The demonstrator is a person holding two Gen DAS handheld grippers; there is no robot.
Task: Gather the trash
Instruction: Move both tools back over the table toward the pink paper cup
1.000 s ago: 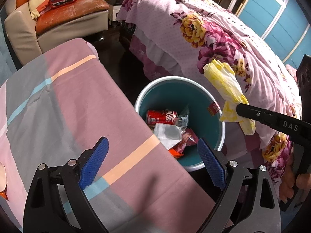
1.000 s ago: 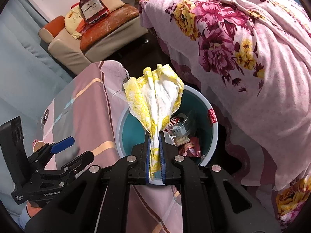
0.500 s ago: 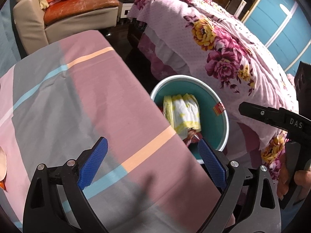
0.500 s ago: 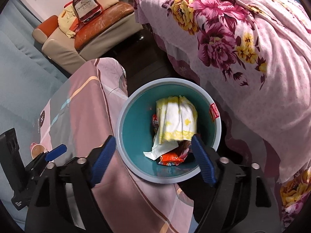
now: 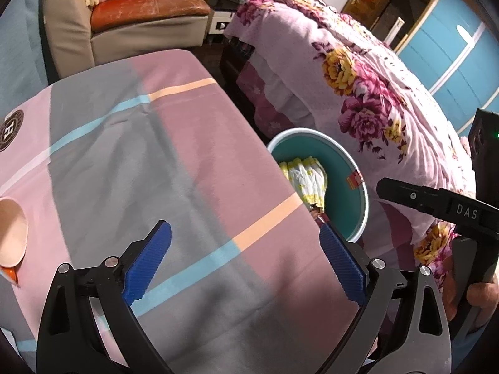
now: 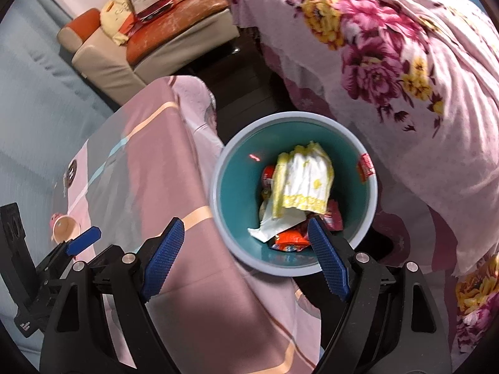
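Observation:
A teal trash bin [image 6: 237, 168] with a pale rim stands on the floor between the table and the bed. A yellow-and-white paper napkin [image 6: 304, 184] lies in it on top of a red can and orange wrappers [image 6: 290, 241]. The bin [image 5: 343, 168] and napkin [image 5: 304, 180] also show in the left wrist view. My right gripper [image 6: 246, 255] is open and empty, above the bin's near rim. My left gripper [image 5: 244, 260] is open and empty, above the striped tablecloth [image 5: 156, 171].
A pink bowl [image 5: 11, 233] sits at the table's left edge and also shows in the right wrist view [image 6: 64, 226]. A flowered bed [image 6: 405, 62] stands right of the bin. A sofa [image 5: 124, 21] with a box stands behind the table.
My right gripper opened and let go of the napkin, which dropped into the bin. My left gripper swung left over the table.

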